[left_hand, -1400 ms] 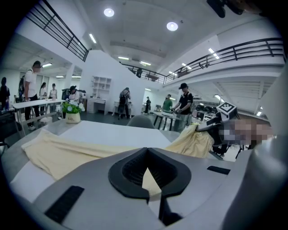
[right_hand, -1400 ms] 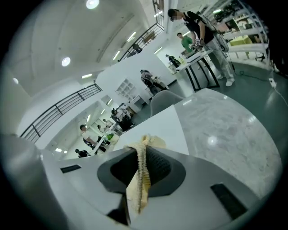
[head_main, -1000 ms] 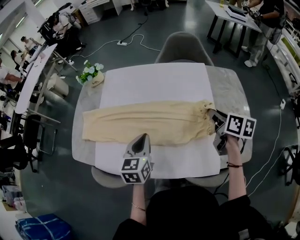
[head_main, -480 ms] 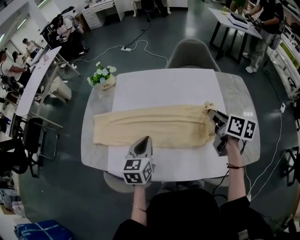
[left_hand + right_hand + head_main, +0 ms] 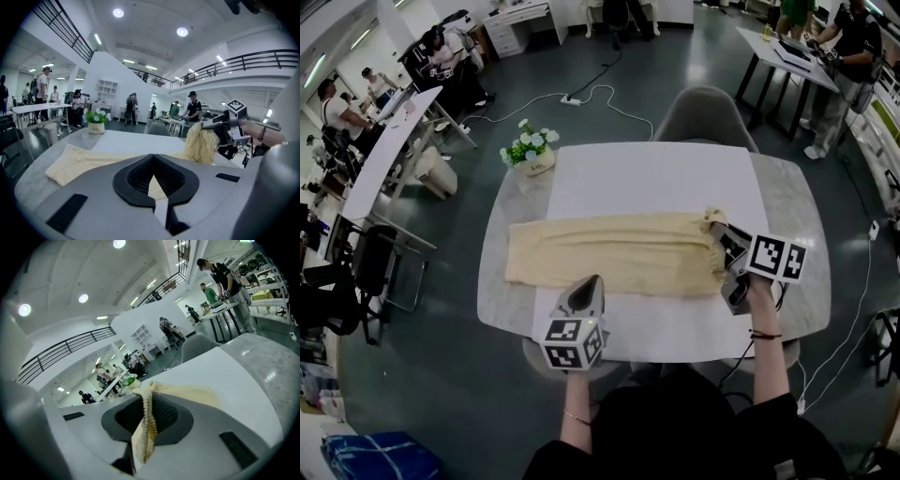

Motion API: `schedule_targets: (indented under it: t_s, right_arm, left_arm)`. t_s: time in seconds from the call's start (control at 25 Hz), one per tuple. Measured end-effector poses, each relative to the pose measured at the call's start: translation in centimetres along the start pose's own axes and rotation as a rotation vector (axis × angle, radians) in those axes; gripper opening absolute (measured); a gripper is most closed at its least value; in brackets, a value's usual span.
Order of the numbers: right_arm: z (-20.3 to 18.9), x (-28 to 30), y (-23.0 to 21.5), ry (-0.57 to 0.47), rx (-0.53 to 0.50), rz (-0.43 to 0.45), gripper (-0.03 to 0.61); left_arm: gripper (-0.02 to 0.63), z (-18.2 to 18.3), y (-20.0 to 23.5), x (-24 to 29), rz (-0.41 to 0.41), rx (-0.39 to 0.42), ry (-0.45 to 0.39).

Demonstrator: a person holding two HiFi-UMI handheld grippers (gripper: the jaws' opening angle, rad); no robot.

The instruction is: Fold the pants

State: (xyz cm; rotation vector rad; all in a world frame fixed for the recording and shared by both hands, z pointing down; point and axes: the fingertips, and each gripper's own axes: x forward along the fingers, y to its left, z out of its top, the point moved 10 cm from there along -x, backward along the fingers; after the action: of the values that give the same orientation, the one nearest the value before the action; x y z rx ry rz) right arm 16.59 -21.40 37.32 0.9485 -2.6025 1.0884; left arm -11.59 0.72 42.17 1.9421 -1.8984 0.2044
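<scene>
Pants: laid lengthwise across bench. Waistband end clamped in right tool and raised, likely for fold toward leg end. Left tool: clenched, nothing gripped, poised at near edge.

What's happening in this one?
A person at a marble table holds a gripper in each hand. Cream pants lie stretched out flat on a white sheet. The right gripper is clamped on their waistband, which is bunched and raised. The left gripper sits at the pants' near edge, jaws close together; whether it pinches cloth is unclear. No fold is made yet.
</scene>
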Motion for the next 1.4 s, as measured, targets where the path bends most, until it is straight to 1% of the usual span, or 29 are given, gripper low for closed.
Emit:
schedule_targets:
  t_s: [0.16, 0.32, 0.52, 0.68, 0.8, 1.12, 1.4]
  right_arm:
    - [0.4, 1.4, 1.3, 0.024, -0.018, 0.057, 0.049]
    - [1.0, 2.5, 1.9, 0.05, -0.021, 0.112, 0.049]
    - [1.2, 3.2, 2.6, 0.077, -0.016, 0.183, 0.049]
    - [1.5, 3.6, 2.7, 0.08, -0.007, 0.234, 0.049]
    - [1.6, 4.2, 3.4, 0.081, 0.003, 0.27, 0.049]
    - [1.4, 5.9, 5.3, 0.099, 0.004, 0.328, 0.049]
    - [0.7, 7.7, 8.2, 0.102, 0.006, 0.347, 0.049]
  left_arm:
    - [0.008, 0.3, 0.5, -0.7, 0.036, -0.024, -0.021]
    - [0.008, 0.9, -0.3, -0.9, 0.067, -0.024, -0.031]
    - [0.008, 1.4, -0.8, -1.4, 0.118, -0.053, -0.05]
    - [0.008, 1.5, -1.7, -1.4, 0.151, -0.046, -0.06]
    - [0.008, 1.7, -1.5, -1.8, 0.182, -0.055, -0.073]
    - [0.008, 2.1, -0.2, -3.0, 0.232, -0.063, -0.09]
    - [0.008, 2.2, 2.4, -4.5, 0.244, -0.067, -0.088]
